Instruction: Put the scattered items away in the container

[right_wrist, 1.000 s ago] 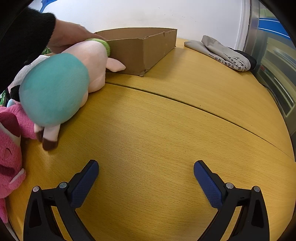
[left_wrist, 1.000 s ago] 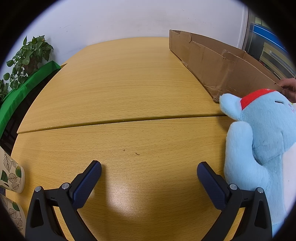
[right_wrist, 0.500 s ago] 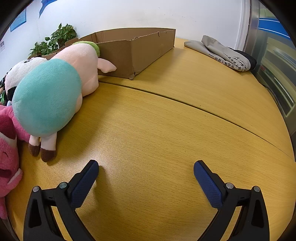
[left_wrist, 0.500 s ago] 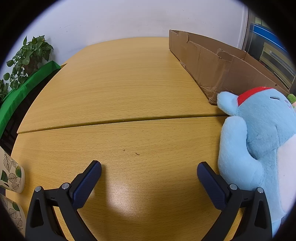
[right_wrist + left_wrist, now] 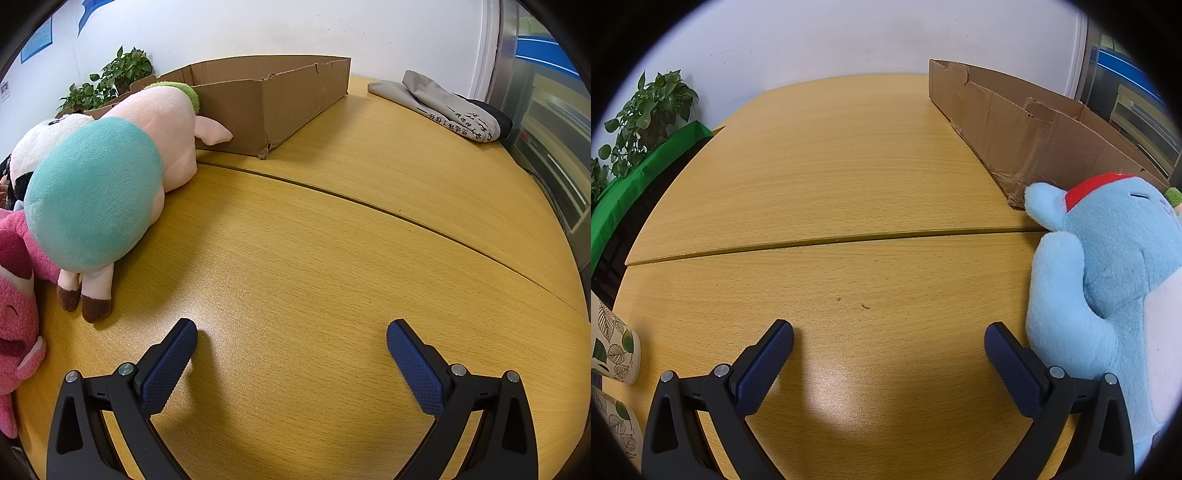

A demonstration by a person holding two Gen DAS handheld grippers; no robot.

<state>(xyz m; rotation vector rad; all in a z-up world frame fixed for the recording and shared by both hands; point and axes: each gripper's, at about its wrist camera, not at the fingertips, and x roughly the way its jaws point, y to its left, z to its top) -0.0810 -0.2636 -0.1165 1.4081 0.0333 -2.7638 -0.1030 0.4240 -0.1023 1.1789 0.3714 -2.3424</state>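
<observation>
Both grippers, left gripper (image 5: pixel 888 343) and right gripper (image 5: pixel 291 341), hover seemingly low, jaws spread.

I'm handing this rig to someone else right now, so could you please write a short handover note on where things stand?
Left gripper: open, empty, low over the table, the blue plush just to its right.
Right gripper: open, empty, over bare table.
Cardboard box: at the far side; its inside is hidden from both cameras.
Pig plush lies against the box's outer wall; pink plush and white plush sit beside it.
Done: nothing seen in the box.
Left: all four toys.
</observation>
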